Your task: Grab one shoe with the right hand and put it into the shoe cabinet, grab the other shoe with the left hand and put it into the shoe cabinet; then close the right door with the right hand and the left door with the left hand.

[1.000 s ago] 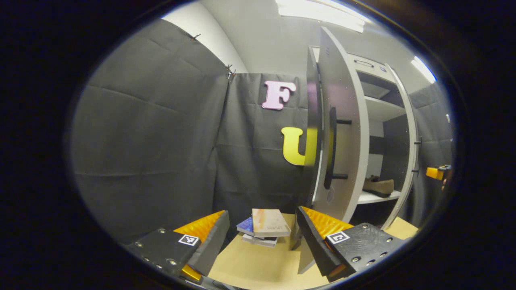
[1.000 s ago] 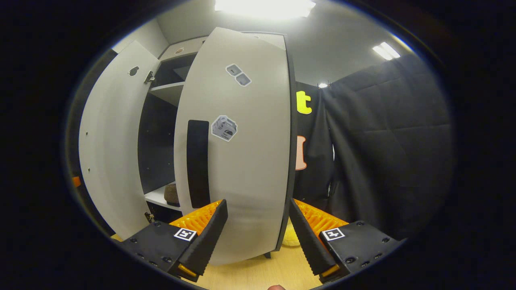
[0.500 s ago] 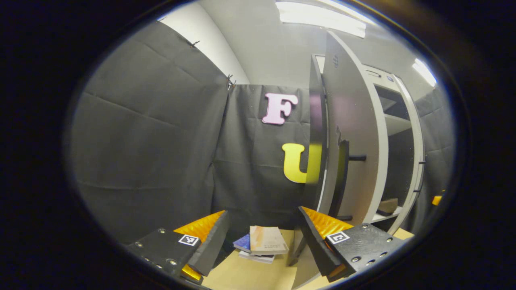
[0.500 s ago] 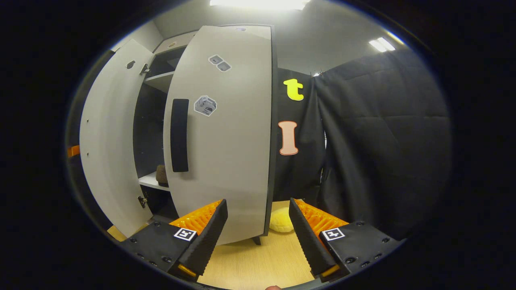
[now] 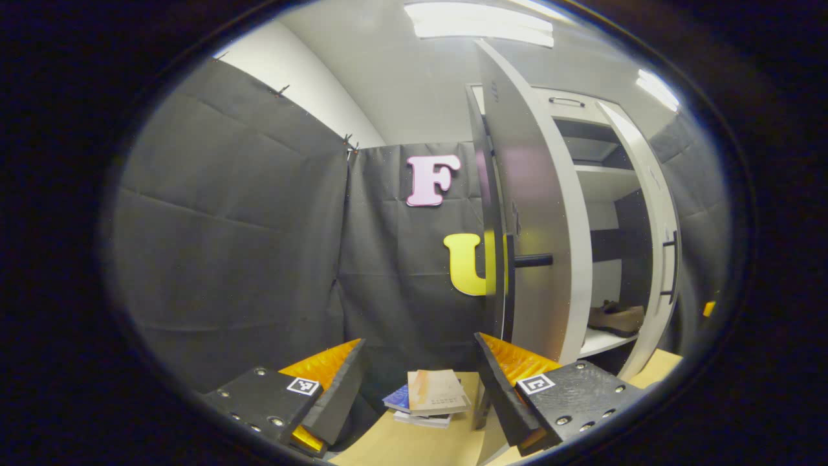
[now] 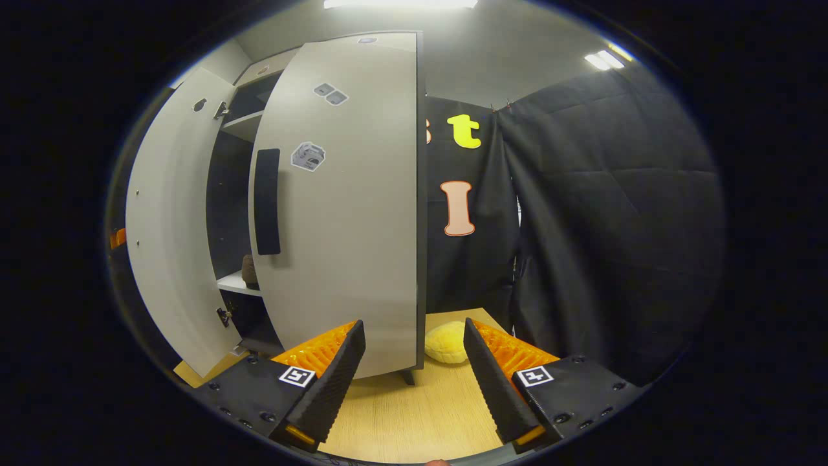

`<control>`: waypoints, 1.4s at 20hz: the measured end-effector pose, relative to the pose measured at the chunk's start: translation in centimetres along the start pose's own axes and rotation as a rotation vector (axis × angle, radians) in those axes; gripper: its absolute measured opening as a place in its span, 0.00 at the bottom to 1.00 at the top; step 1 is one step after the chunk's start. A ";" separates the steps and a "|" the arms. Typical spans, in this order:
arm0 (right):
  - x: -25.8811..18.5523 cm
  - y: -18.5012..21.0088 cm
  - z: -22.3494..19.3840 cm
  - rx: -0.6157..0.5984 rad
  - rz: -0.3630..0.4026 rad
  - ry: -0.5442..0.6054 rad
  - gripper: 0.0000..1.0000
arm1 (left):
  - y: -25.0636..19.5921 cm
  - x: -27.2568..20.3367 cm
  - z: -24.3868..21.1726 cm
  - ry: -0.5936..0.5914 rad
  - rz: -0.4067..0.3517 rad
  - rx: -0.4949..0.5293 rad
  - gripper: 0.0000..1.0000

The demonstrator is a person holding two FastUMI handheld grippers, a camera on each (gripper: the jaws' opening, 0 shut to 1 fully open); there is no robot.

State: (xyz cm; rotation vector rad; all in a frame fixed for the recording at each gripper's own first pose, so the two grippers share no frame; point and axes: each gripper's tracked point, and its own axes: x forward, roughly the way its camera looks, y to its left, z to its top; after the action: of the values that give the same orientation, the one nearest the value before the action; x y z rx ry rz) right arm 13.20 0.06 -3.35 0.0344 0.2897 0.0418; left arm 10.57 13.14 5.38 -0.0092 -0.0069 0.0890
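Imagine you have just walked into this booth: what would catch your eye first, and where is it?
The tall grey shoe cabinet stands with both doors ajar; the right door, with its dark vertical handle, looms in the right gripper view. On a lower shelf lies a brown shoe. On the table, a stack of books sits left of the cabinet and a yellow plush by the right door's foot.

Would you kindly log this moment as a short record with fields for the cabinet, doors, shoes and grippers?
cabinet: pale shoe cabinet on a wooden floor
left door: open
right door: ajar
shoe: brown, lying on a lower shelf inside
left gripper: open, holding nothing
right gripper: open, in front of the right door's lower edge
other: stacked books; yellow cushion
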 end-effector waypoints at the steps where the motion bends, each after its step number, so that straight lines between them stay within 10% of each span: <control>1: 0.1 -0.2 -0.1 0.005 0.002 0.004 0.95 | -0.4 0.1 -0.1 0.005 -0.010 0.001 0.96; 15: 0.9 -0.7 0.0 -0.003 0.047 0.004 0.97 | -9.3 -1.4 1.3 -0.020 -0.156 -0.019 0.87; 28: -2.8 -7.6 -1.4 0.017 -0.069 0.029 0.97 | -24.6 1.4 1.4 -0.058 -0.273 -0.060 0.93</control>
State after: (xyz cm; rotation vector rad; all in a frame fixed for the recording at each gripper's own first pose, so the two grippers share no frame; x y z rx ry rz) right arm 10.40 -7.59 -4.18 0.0406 0.3197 -0.0289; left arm 14.19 -11.19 7.06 -0.0658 -0.0687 -0.1839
